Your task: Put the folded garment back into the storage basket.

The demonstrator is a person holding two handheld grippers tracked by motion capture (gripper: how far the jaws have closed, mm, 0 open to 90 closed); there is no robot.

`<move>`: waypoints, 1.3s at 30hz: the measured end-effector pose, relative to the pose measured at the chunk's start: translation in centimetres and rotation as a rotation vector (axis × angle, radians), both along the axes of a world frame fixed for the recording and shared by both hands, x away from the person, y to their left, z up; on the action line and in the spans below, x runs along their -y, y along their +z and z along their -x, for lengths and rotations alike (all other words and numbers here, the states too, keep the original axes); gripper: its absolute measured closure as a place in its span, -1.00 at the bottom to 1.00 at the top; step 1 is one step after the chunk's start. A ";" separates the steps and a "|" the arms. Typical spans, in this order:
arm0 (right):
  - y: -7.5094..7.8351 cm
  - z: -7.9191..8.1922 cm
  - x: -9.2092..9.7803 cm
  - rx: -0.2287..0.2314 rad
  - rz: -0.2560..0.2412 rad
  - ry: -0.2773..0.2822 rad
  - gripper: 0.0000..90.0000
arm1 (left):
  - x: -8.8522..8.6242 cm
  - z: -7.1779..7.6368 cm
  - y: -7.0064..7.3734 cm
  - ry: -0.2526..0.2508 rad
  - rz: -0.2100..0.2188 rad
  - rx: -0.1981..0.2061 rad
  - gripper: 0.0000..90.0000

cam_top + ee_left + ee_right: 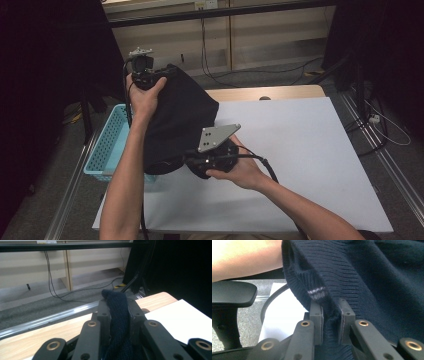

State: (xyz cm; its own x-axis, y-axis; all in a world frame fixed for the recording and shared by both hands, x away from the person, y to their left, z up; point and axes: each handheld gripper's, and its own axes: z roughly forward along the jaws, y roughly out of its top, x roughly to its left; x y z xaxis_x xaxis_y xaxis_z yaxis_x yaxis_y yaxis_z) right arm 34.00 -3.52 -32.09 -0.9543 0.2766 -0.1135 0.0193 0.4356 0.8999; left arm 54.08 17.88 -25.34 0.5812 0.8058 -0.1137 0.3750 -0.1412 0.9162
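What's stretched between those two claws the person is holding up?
A dark navy knitted sweater hangs between the left claw and right claw, each pinching a fold of it, as the high view shows.

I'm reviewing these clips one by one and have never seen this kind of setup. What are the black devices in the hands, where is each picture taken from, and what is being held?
There is no robot here: a person holds a hand-operated two-jaw gripper in each hand. The high view looks down from above the person's side of the white table. There the left gripper is raised, and the right gripper sits lower, near the table. The other two pictures come from cameras riding on the grippers, looking along their black jaws. Both grippers are shut on one dark navy knitted garment, lifted between them: the left gripper view shows a fold of it pinched, the right gripper view a ribbed edge. A light blue basket stands at the table's left edge.
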 end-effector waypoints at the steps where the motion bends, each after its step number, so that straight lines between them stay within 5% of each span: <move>1: 0.0 0.0 -0.2 -0.003 -0.001 0.003 0.73 | -0.2 0.0 0.1 0.004 0.002 0.002 0.70; 23: 0.1 -0.9 -4.4 -0.024 -0.034 0.071 0.73 | -5.5 0.9 1.5 0.063 0.005 0.034 0.70; 39: -0.2 -1.6 -7.6 -0.043 -0.043 0.069 0.73 | -10.2 0.0 -0.2 0.118 0.044 0.002 0.70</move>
State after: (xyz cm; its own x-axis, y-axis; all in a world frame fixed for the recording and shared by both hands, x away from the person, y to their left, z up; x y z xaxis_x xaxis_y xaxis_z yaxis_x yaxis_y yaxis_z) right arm 35.57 4.10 -32.30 -0.9750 0.2134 -0.0612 0.0296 0.3979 0.9169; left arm 54.06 28.05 -25.54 0.4829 0.8628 -0.1496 0.3848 -0.0556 0.9213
